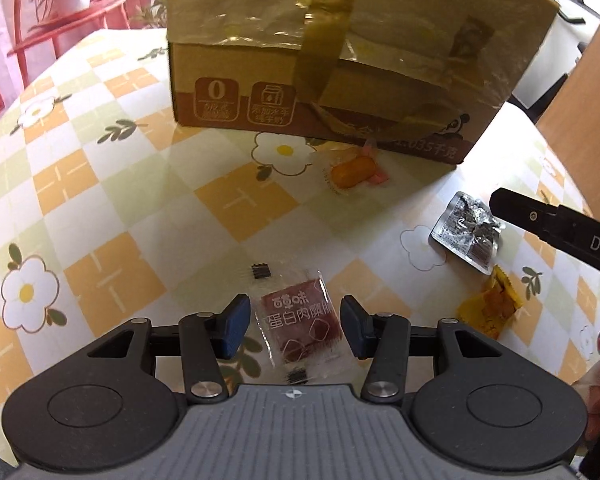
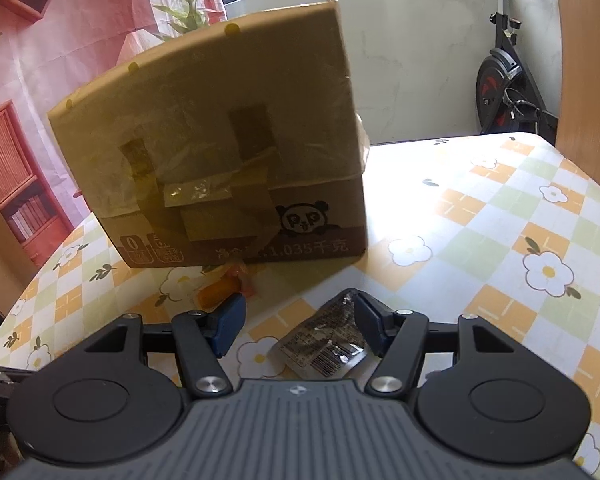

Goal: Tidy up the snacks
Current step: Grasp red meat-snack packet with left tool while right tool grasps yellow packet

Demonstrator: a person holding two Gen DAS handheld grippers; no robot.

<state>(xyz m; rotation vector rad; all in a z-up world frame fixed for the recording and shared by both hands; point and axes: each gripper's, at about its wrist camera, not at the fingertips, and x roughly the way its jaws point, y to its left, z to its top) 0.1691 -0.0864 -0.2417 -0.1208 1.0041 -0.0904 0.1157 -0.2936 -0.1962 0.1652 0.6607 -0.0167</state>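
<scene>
My left gripper [image 1: 296, 326] hangs low over the table with its blue pads on either side of a clear packet of red-brown meat snack [image 1: 300, 328]. A thin gap shows at each pad, so the jaws stand open around it. My right gripper [image 2: 300, 320] is open over a crumpled silver snack packet [image 2: 324, 344], which lies flat nearer the right pad. In the left wrist view one of its black fingers [image 1: 516, 208] reaches over that silver packet [image 1: 464, 232].
A taped cardboard box [image 1: 340, 60] [image 2: 220, 160] stands at the back of the checked floral tablecloth [image 1: 100, 200]. An orange snack in clear wrap [image 1: 354, 172] [image 2: 220, 292] lies at its foot. A yellow wrapper [image 1: 490, 306] lies right of the meat packet. An exercise bike [image 2: 500, 72] stands beyond the table.
</scene>
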